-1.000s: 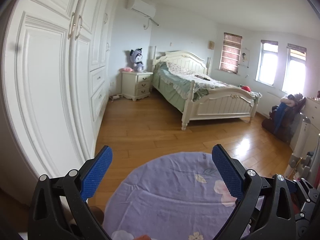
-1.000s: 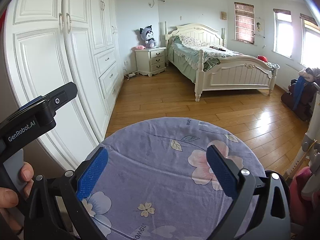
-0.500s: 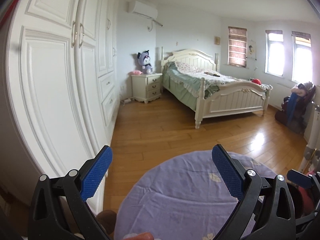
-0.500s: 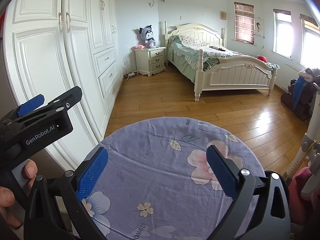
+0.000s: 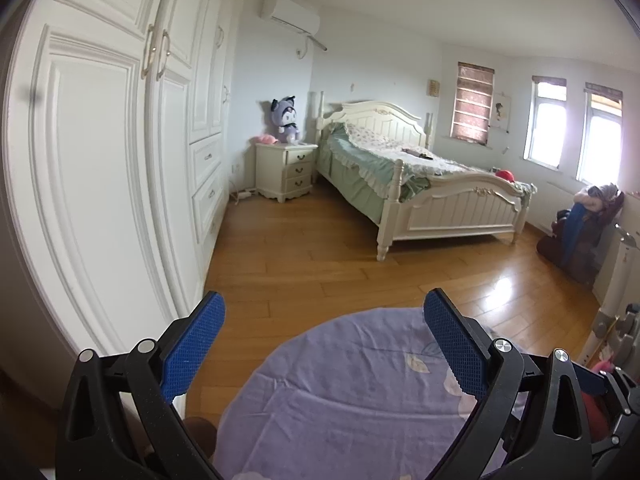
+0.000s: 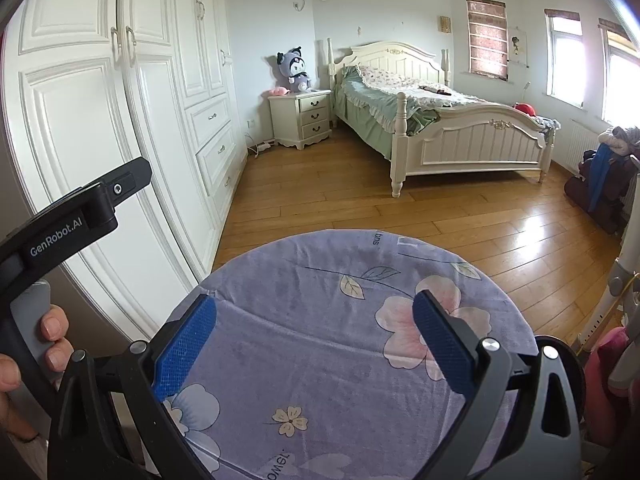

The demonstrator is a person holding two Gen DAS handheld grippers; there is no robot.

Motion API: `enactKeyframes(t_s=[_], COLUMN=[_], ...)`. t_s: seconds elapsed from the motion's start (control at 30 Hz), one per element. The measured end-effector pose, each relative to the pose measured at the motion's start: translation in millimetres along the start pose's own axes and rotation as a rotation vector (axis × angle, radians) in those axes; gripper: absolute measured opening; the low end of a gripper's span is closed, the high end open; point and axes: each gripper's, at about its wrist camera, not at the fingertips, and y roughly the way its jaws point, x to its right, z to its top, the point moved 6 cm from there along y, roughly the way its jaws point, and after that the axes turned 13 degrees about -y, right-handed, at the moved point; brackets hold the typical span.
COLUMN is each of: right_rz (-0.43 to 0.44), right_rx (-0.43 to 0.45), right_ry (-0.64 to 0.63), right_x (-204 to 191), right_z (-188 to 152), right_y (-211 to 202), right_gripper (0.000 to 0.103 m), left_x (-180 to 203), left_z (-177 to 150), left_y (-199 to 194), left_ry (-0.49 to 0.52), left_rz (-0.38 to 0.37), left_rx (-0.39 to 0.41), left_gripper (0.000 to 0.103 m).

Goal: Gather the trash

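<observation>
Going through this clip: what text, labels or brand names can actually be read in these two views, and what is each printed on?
"GenRobot.AI": white lettering on the black body of the left gripper, seen from the right wrist view.
"bns": dark print near the far edge of the purple floral cloth.
"ower": upside-down fragment at the cloth's near edge, cut off by the frame.
Small wall picture by the windows: too small to read.

A home bedroom: bed (image 5: 420, 176), nightstand (image 5: 286, 170) (plush toy (image 5: 285, 120) atop), wardrobe (image 5: 120, 160).

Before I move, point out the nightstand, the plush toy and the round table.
nightstand (image 6: 315, 119): right wrist view, drawer front.
plush toy (image 6: 297, 69): right wrist view, its face.
round table (image 6: 320, 320): right wrist view, bare cloth top.
</observation>
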Motion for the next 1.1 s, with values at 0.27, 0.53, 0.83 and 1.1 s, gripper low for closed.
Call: enactKeyframes(t_s=[0.27, 0.53, 0.83, 1.1], right_rz=[0.007, 0.012, 0.014, 0.016], right_rx=[-0.002, -0.01, -0.013, -0.014], right_ry=[0.002, 0.003, -0.003, -0.003], right_x=[2, 3, 1, 1], right_z=[1, 1, 0, 0], right_y=[2, 6, 10, 11], right_gripper=[0.097, 0.097, 0.097, 0.097], left_x=[0, -5, -10, -8], left_z=[0, 0, 4, 1], left_y=[5, 7, 10, 17], left_ry=[-0.007, -0.014, -0.028, -0.019], left_rz=[-0.017, -0.009, -0.003, -0.016], left_rx=[-0.012, -0.011, -0.007, -0.033], left_gripper=[0.098, 0.098, 0.098, 0.098])
